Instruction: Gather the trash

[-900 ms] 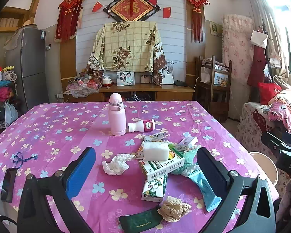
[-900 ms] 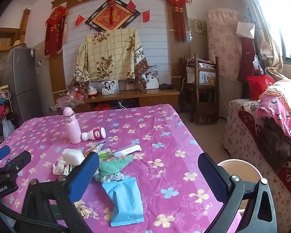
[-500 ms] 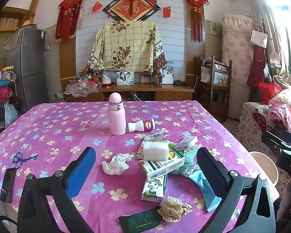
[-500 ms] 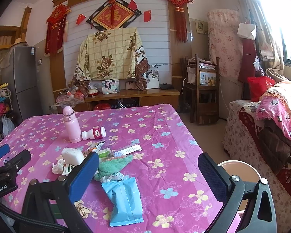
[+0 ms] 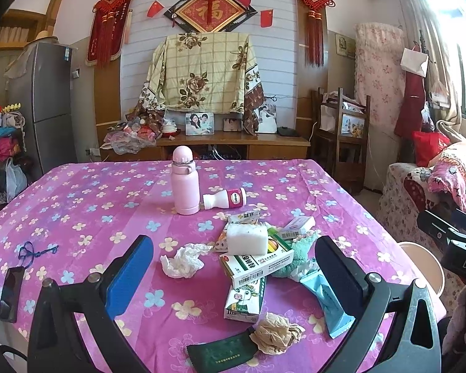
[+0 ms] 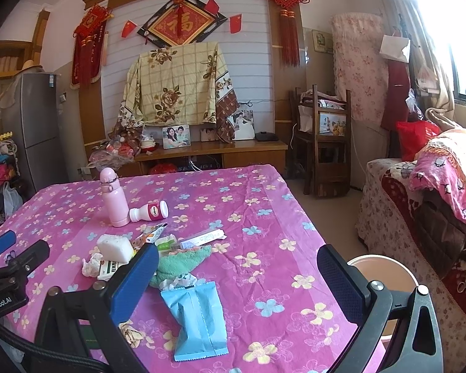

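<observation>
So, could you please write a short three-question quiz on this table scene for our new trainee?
1. True or false: the small white bottle lies on its side beside the upright pink flask.
2. What sits on top of the green and white carton? A) white sponge block B) blue packet C) crumpled tissue
3. Fill in: both the left gripper and the right gripper are ____.

Key: 1 true; 2 A, the white sponge block; 3 open.

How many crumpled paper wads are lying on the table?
2: a white tissue wad left of the box pile, and a brown paper wad at the near edge beside the dark green packet. Others may hide under the pile.
</observation>
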`<action>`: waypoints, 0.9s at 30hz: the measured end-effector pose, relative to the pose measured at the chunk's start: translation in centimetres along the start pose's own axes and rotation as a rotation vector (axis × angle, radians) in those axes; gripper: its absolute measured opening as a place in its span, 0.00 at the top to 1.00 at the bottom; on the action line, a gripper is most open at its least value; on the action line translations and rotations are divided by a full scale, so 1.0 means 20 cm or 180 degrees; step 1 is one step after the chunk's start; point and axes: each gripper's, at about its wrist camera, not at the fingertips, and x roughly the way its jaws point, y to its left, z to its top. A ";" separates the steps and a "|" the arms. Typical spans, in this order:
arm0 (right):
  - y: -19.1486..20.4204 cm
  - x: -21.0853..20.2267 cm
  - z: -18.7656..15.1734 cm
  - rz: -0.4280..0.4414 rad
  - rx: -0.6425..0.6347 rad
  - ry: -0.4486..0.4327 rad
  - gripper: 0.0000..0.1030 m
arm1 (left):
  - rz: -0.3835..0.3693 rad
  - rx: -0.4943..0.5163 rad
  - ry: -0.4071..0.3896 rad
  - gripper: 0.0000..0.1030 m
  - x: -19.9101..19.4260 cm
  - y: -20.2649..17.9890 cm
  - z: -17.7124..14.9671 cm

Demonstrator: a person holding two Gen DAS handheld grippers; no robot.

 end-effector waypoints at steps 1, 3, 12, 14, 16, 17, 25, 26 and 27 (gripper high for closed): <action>0.00 0.00 0.00 -0.0003 0.0002 0.0001 0.00 | 0.0003 -0.0003 0.0000 0.00 0.00 0.00 0.00; 0.00 0.00 0.00 -0.0003 0.0003 0.0006 0.00 | -0.0005 -0.0016 0.0005 0.00 0.00 0.00 0.00; 0.00 0.01 -0.01 -0.0002 0.0000 0.0023 0.00 | 0.0013 0.0009 -0.0017 0.00 0.01 0.01 -0.01; 0.00 0.01 -0.01 -0.0004 0.0002 0.0023 0.00 | 0.0012 0.0006 -0.0017 0.00 0.01 0.01 -0.01; 0.00 0.01 -0.01 -0.0002 0.0006 0.0025 0.00 | 0.0008 0.0005 -0.0002 0.00 0.01 0.01 -0.01; 0.00 0.01 -0.01 -0.0002 0.0003 0.0027 0.00 | 0.0008 0.0004 0.0003 0.00 0.01 0.00 -0.01; 0.00 0.03 -0.03 -0.0017 -0.0014 0.0080 0.00 | 0.0016 -0.0007 0.0031 0.00 0.02 0.00 -0.01; 0.00 0.03 -0.03 -0.0015 -0.0014 0.0084 0.00 | 0.0016 -0.0015 0.0033 0.00 0.02 0.00 -0.01; 0.00 0.03 -0.03 -0.0016 -0.0014 0.0088 0.00 | 0.0011 -0.0024 0.0039 0.00 0.02 0.01 -0.02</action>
